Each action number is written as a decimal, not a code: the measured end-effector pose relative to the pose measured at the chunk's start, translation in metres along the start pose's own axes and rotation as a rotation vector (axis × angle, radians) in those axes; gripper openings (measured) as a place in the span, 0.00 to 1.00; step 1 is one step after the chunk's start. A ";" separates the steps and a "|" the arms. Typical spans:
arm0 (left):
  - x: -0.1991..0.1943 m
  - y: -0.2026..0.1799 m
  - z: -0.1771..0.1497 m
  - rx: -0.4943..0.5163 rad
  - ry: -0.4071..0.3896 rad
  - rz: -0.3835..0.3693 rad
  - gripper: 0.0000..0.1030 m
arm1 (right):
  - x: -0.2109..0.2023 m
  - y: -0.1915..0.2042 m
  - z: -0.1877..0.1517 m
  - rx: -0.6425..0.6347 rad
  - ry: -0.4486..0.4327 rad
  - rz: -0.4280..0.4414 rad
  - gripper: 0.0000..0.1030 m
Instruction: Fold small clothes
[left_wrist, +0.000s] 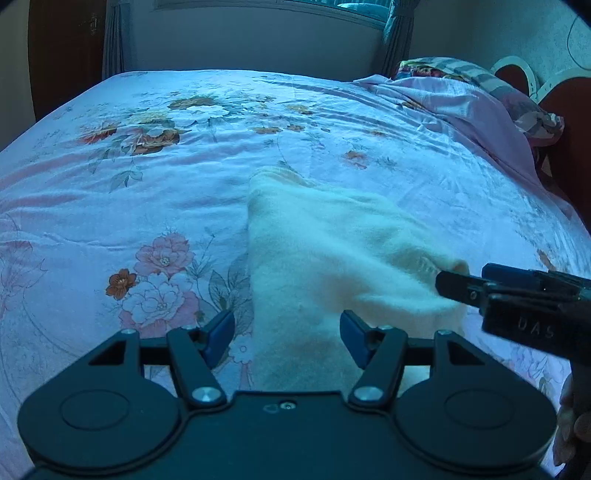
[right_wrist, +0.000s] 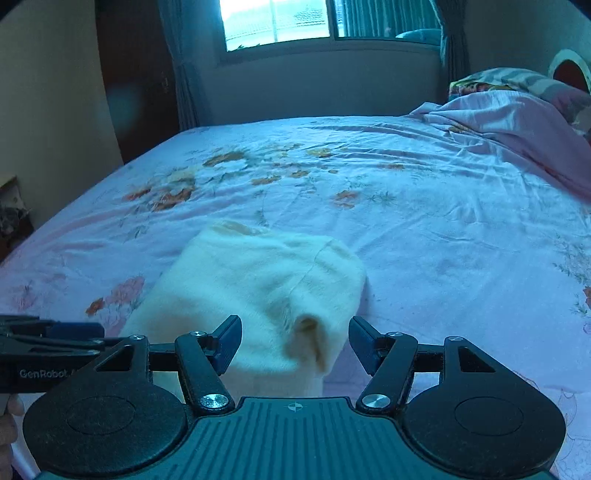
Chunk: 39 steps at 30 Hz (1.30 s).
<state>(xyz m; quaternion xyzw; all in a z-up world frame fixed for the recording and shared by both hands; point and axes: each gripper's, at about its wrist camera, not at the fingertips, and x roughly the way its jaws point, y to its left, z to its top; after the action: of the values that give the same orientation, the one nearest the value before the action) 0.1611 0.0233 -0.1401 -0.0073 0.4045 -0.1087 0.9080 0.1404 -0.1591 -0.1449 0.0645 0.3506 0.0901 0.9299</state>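
Both tongs stand released, jaws apart with nothing pinched. The left tongs (left_wrist: 287, 334) hover over the near left edge of the cream garment (left_wrist: 332, 258), and the right tongs (right_wrist: 295, 341) straddle its near right corner, where a cuff-like opening curls up. The spread jaws suggest they are lined up to take those near corners for a fold. The garment lies flat and bunched on the flowered bedsheet (left_wrist: 129, 192), just ahead of both tongs, with crumpled bedding (right_wrist: 517, 122) well beyond.
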 end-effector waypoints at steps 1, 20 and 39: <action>0.005 -0.003 -0.005 0.015 0.026 0.008 0.58 | 0.003 0.005 -0.008 -0.018 0.018 -0.008 0.63; -0.111 -0.027 -0.015 0.017 -0.094 0.068 0.75 | -0.100 -0.004 -0.017 0.104 -0.028 0.051 0.79; -0.220 -0.086 -0.062 0.023 -0.248 0.079 0.98 | -0.257 -0.006 -0.055 0.131 -0.292 -0.001 1.00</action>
<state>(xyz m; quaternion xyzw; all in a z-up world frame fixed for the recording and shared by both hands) -0.0442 -0.0114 -0.0120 0.0057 0.2877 -0.0755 0.9547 -0.0850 -0.2161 -0.0226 0.1374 0.2169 0.0561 0.9648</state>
